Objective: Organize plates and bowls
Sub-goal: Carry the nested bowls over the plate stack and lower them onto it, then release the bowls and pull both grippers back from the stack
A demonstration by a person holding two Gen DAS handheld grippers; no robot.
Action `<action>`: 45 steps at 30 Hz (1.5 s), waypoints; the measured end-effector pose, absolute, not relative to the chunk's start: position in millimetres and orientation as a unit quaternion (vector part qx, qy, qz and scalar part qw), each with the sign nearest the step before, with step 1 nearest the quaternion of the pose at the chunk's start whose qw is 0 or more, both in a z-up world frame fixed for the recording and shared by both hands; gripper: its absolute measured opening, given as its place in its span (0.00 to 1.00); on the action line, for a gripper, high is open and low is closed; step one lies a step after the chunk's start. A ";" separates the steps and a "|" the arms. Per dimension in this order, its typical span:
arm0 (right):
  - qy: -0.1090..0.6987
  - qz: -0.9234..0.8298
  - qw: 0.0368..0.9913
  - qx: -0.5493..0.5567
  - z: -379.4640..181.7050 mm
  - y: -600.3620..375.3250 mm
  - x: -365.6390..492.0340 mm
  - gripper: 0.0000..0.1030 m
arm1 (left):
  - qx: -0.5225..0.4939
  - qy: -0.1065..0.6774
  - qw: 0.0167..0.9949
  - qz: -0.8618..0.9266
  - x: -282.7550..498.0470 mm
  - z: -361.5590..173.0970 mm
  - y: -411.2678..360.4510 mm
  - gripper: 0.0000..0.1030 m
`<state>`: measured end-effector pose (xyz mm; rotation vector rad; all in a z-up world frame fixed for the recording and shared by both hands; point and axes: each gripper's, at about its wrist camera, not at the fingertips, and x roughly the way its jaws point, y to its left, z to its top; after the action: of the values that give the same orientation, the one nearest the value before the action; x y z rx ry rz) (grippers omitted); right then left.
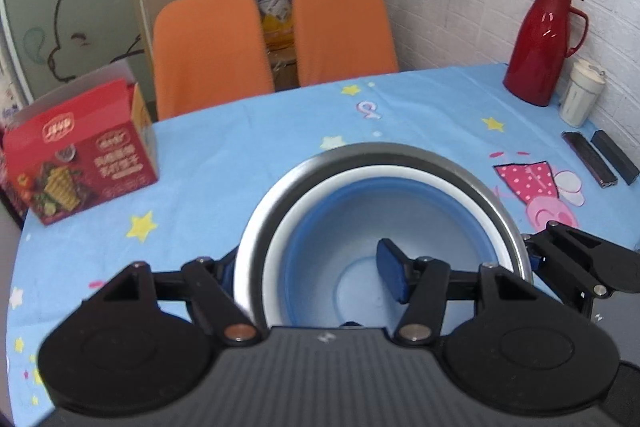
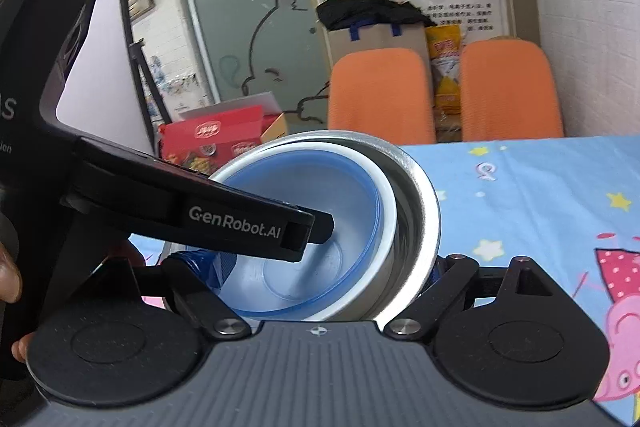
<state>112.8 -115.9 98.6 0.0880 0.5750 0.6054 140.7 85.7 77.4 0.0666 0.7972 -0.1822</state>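
I hold the stack of bowls (image 1: 384, 211) over the blue tablecloth (image 1: 240, 163), a blue bowl (image 1: 340, 227) nested in a white one inside a steel one. My left gripper (image 1: 316, 267) pinches the stack's left rim, one finger inside the blue bowl. My right gripper (image 2: 320, 267) clamps the right rim. A red box (image 1: 84, 155) sits far left, a red jug (image 1: 540, 43) far right
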 end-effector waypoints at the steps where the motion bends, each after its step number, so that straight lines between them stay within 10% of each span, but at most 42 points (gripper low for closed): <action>1: 0.288 0.303 0.907 0.042 92.4 -108.3 110.9 0.74 | 0.028 0.396 0.914 -0.081 136.4 69.0 93.1 0.58; 21: 0.380 0.320 0.868 0.013 35.2 -51.1 100.0 0.74 | -0.002 0.443 0.895 -0.045 140.3 -5.4 135.1 0.59; 27: 0.374 0.326 0.868 0.019 34.7 -54.1 106.8 0.73 | 0.026 0.416 0.908 -0.032 140.1 -3.6 126.3 0.76; 45: 0.334 0.294 0.894 0.058 61.9 -84.7 88.3 0.73 | -0.010 0.364 0.931 -0.007 102.7 31.4 125.5 0.77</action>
<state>88.3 -84.7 61.9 0.1207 0.6937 0.6092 102.7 125.5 31.4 -0.0205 0.7443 -0.0148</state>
